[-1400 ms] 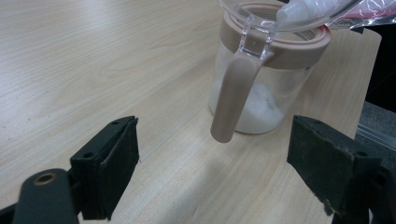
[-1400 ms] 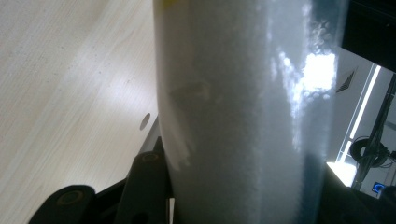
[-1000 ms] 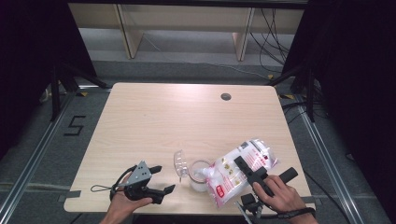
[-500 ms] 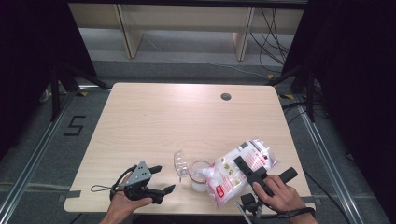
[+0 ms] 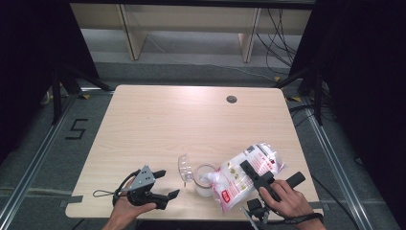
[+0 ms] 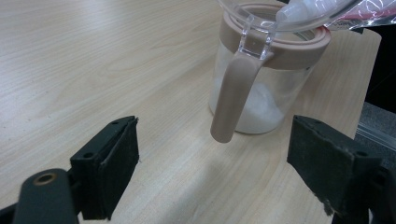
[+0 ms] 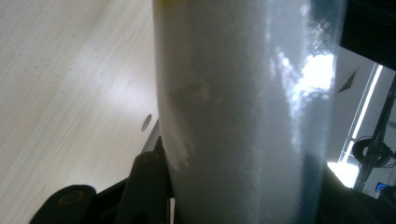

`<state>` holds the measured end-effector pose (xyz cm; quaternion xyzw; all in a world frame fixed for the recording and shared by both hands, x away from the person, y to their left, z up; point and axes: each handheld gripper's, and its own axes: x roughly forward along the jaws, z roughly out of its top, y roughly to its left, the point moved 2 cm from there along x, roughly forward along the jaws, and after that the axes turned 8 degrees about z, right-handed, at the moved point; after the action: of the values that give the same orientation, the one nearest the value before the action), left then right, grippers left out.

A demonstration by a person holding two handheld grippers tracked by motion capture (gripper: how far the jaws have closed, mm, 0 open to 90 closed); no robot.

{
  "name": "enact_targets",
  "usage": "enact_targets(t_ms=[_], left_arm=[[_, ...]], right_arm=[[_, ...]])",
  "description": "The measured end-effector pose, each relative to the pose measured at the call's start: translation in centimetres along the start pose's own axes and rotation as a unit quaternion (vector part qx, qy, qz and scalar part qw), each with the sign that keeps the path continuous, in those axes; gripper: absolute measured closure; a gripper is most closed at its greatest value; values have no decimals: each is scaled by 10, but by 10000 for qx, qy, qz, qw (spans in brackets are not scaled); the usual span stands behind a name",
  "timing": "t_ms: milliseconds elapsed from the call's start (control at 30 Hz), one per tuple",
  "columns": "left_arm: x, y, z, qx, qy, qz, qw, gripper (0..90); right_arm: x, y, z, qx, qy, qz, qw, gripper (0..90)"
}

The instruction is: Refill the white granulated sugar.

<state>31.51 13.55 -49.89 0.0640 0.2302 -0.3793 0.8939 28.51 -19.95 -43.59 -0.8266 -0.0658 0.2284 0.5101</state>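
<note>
A clear jar (image 5: 205,181) (image 6: 275,88) with a tan rim and a tan handle stands near the table's front edge, part full of white grains. Its clear lid (image 5: 184,167) is flipped open to the left. A plastic bag of white grains (image 5: 234,184) (image 7: 243,102), with a red-and-white label, lies tilted with its lower end over the jar's mouth. My right gripper (image 5: 272,171) (image 7: 243,186) is shut on the bag's upper part. My left gripper (image 5: 162,184) (image 6: 224,172) rests open on the table left of the jar, its jaws facing the handle and holding nothing.
The wooden table (image 5: 191,124) has a round cable hole (image 5: 231,99) at the back right. A light shelf unit (image 5: 191,19) stands on the floor beyond the table. Dark frames and cables flank both sides.
</note>
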Motion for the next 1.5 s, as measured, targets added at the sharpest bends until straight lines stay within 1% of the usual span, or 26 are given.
enact_targets(t_ms=[67,100,200,267,300,333,400,433,467,500,600,633,667,700,800,867,967,1067,1167,1233,1333,1367,1400,1433,1467,1500], left_arm=[[0,0,0,-7,0,1,10000,161],[0,0,0,-4,3,-3,10000,161],[0,0,0,1,1,-1,10000,161],[0,0,0,-26,12,2,10000,161],[0,0,0,21,34,22,10000,161],[0,0,0,-22,13,5,10000,161],[0,0,0,-6,26,13,10000,161],[0,-1,0,-26,3,5,10000,161],[-1,0,0,-18,22,18,10000,161],[0,0,0,7,5,0,10000,161],[0,0,0,-31,3,-1,10000,161],[0,0,0,-24,17,0,10000,161],[0,0,0,11,31,19,10000,161],[0,-1,0,-30,6,-2,10000,161],[0,0,0,9,1,-2,10000,161],[0,0,0,-23,15,8,10000,161],[0,0,0,1,14,3,10000,161],[0,0,0,-21,13,4,10000,161],[0,-1,0,-19,13,2,10000,161],[0,0,0,15,19,7,10000,161],[0,-1,0,-19,12,6,10000,161],[0,0,0,17,17,5,10000,161],[0,0,0,4,15,4,10000,161],[1,-1,0,-45,8,12,10000,161],[0,0,0,8,21,2,10000,161],[0,0,0,7,13,1,10000,161]], right_arm=[[0,-1,0,16,3,37,10000,644],[0,0,0,17,1,-3,10000,644],[0,-1,0,16,11,26,10000,644],[0,-2,-1,-45,13,28,10000,644],[0,-2,-1,-94,8,23,10000,644],[0,-2,-1,-109,2,16,9999,644],[0,-2,-1,-86,9,30,10000,645],[0,-1,0,7,13,33,10000,644],[0,-2,-1,-81,-2,26,10000,644],[0,-2,-1,-97,-2,17,10000,644],[0,-3,-1,-104,6,12,9999,644],[-1,-1,-1,15,0,-4,10000,645],[-1,-1,-2,53,14,0,10000,645],[-1,-1,-2,32,19,-5,10000,645],[-1,-1,-2,49,24,0,10000,645],[-1,-1,-2,43,26,9,10000,645],[-1,0,-2,69,28,23,10000,645],[-1,0,-2,33,9,16,10000,645],[0,-2,-2,-105,24,36,9999,645],[0,-2,-2,-114,30,41,9999,646],[0,-2,-3,-150,60,39,9999,646],[-1,-2,-3,-124,61,45,9999,646],[-1,-1,-3,10,59,49,10000,646],[-1,-1,-3,13,71,51,10000,646],[-1,-1,-3,6,81,54,10000,646],[-1,-1,-3,4,80,58,10000,646]])
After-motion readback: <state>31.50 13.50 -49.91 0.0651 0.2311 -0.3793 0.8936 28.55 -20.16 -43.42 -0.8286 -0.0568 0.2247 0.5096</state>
